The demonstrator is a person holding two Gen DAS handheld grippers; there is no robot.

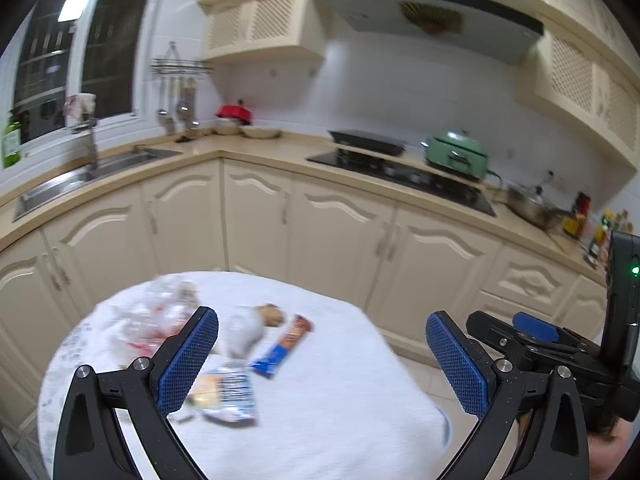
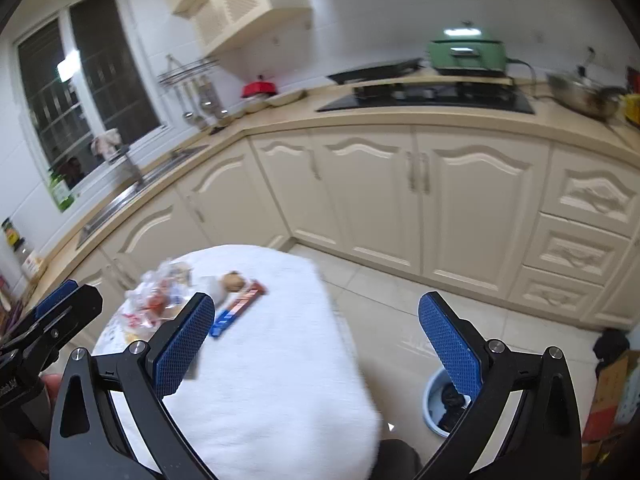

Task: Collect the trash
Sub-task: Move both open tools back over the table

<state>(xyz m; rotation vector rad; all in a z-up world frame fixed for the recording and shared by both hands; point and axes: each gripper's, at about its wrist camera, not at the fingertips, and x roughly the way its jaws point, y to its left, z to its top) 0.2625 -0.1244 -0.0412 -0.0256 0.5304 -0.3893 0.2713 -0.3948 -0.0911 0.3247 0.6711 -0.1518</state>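
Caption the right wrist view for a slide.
Open right claw above the white table with wrappers; blue bin on the floor.

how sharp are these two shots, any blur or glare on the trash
Left wrist view: the crinkled clear plastic wrappers and the blue-and-orange snack bar wrapper are motion-smeared, while the open left gripper is crisp. Right wrist view: softer smear over the white-cloth table; ceiling light glares on the green lidded pot.

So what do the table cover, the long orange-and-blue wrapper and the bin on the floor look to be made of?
Table cover: white, fuzzy and matte, probably terry cloth.
Long wrapper: printed and slightly shiny, likely plastic or foil film; blur leaves it open.
Bin: smooth pale blue wall, probably plastic.
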